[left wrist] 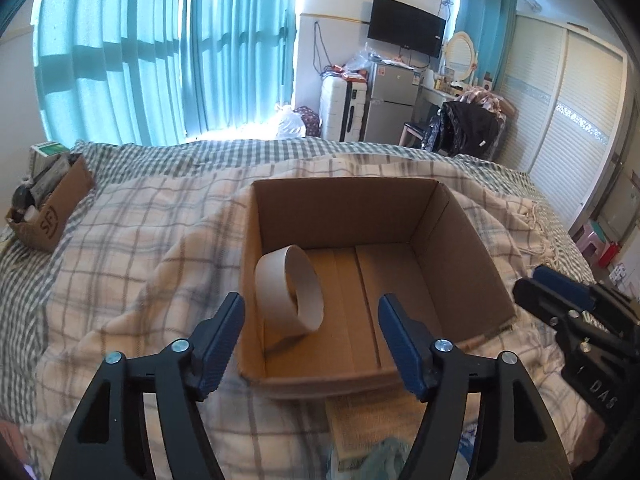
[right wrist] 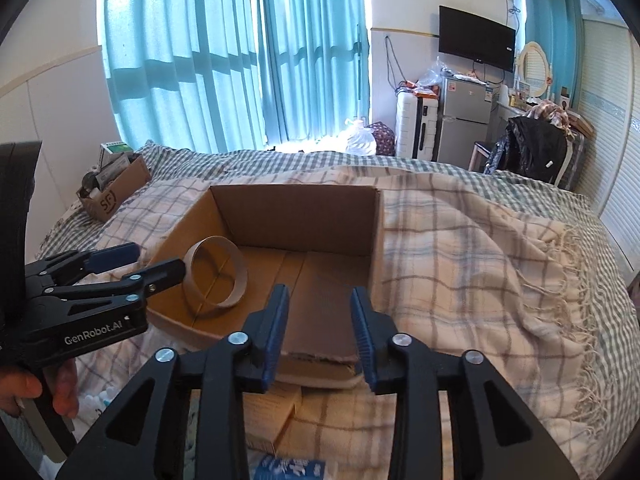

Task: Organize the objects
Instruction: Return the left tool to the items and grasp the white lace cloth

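Left gripper [left wrist: 310, 320]: fingers spread wide, nothing between them, hovering over the near left part of the open box; in the right wrist view it shows from the side at [right wrist: 158, 266], tips right by the ring.
Right gripper [right wrist: 320, 316]: blue pads parted by a moderate gap, and there's nothing in that gap, poised above the box's near wall; from the left wrist view only its side shows at the right edge [left wrist: 560, 292], outside the box.
Cardboard box [left wrist: 460, 240]: open-topped, sitting on the plaid blanket [left wrist: 132, 248] in the middle of the bed, flaps on the floor meeting in a seam.
Cardboard ring [left wrist: 290, 294]: a wide, empty tape-style core, standing on its edge inside the box, hard against the left wall, near corner.
Small box [left wrist: 60, 200]: far left on the bed, brown, printed letters on its side, stuffed with odds and ends.
Flat carton [right wrist: 272, 412]: lying just near of the big box, partly under the right gripper's frame.
Room beyond: teal curtains [right wrist: 224, 64] far left, a wall television [right wrist: 476, 38] and fridge [right wrist: 466, 116] far right.
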